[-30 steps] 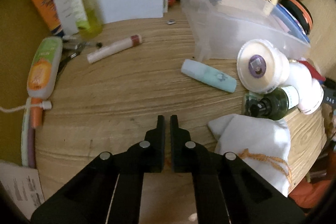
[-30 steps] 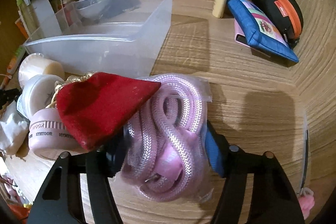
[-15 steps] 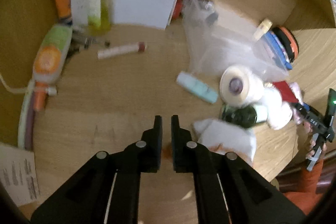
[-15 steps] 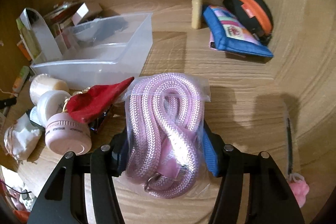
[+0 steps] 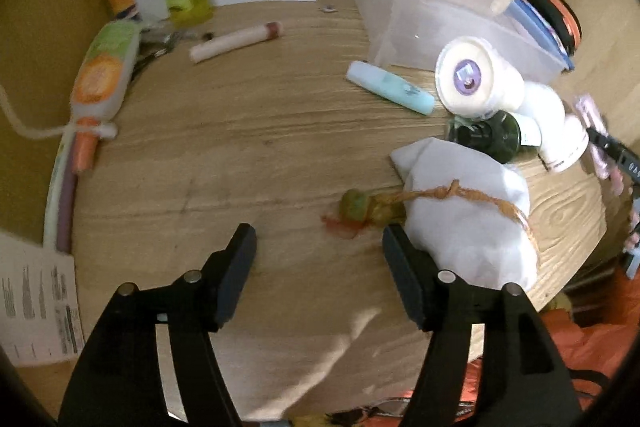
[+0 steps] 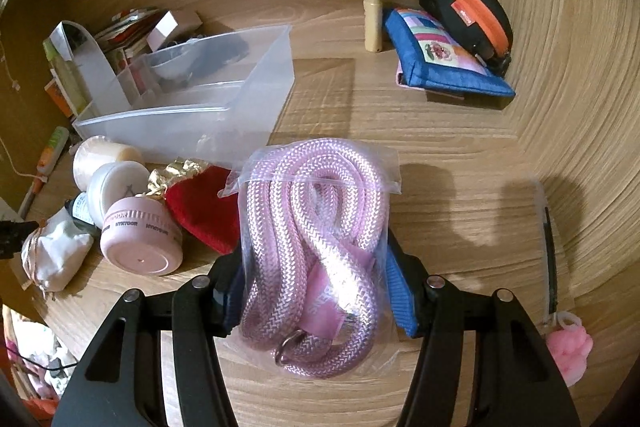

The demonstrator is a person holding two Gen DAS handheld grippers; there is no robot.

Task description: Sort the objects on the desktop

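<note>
Right wrist view shows the right claw (image 6: 316,287) clamped on a bagged pink rope (image 6: 316,227), lifted just above the counter (image 6: 460,155), right of the red pouch; the carry step is in hand, and next it likely needs moving over the clear bin (image 6: 224,107) and releasing. Glossy braided coils fill the zip bag. Left claw (image 5: 320,247) hangs spread and empty beside the white pouch (image 5: 468,215).

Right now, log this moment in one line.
left claw: open, empty | right claw: shut on bagged pink rope | clear bin: ahead-left
</note>
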